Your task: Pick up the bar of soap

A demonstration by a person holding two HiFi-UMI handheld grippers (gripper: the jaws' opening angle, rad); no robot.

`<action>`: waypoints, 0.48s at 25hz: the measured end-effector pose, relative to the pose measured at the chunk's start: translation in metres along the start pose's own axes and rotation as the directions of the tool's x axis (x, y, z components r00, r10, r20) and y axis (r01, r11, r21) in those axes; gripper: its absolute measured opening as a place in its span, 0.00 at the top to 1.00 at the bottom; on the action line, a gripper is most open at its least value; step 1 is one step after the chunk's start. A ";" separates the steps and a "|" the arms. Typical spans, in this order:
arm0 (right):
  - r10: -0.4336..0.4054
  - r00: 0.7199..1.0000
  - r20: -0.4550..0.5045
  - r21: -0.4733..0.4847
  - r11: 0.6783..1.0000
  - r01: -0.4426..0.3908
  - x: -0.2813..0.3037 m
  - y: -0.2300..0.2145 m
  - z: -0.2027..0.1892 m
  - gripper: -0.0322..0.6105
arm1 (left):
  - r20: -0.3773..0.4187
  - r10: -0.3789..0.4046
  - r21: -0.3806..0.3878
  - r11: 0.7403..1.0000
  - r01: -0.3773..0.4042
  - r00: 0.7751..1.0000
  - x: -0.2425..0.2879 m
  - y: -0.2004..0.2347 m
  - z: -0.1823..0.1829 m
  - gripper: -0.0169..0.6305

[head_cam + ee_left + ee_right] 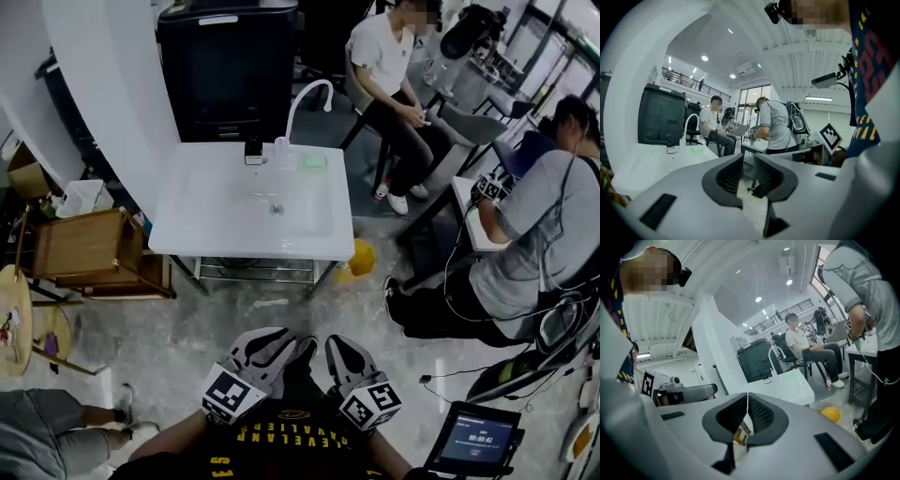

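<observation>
Head view: small green bar of soap point(314, 161) lies on white sink counter point(211, 230), well away from all fingers | left gripper point(749, 165) fingers a little apart, empty | right gripper point(747, 401) fingers closed together

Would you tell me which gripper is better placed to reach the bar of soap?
Right, marginally. The bar of soap lies right of the faucet, nearer the right gripper; the left gripper would have to cross the faucet. Both hang far back, and the right's jaws are shut.
</observation>
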State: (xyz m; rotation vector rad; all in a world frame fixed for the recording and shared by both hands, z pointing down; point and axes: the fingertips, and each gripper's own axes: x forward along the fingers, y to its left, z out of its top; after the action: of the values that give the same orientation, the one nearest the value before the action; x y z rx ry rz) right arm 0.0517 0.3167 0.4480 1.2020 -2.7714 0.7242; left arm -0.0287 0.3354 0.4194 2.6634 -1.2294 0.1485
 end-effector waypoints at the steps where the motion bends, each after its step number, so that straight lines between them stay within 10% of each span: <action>1: 0.012 1.000 0.001 0.000 1.000 -0.012 0.010 -0.007 0.005 0.92 | -0.001 0.012 0.005 1.000 -0.012 1.000 0.008 0.008 0.003 0.87; 12: 0.072 0.997 -0.025 0.002 0.997 -0.072 0.095 -0.113 0.074 0.92 | -0.026 0.059 0.008 0.998 -0.059 0.998 0.140 0.078 0.038 0.83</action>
State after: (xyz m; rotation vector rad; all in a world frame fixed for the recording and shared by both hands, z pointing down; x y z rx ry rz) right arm 0.0749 0.1539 0.4479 1.0905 -2.8069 0.7410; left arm 0.0027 0.1740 0.4179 2.6238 -1.3026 0.1969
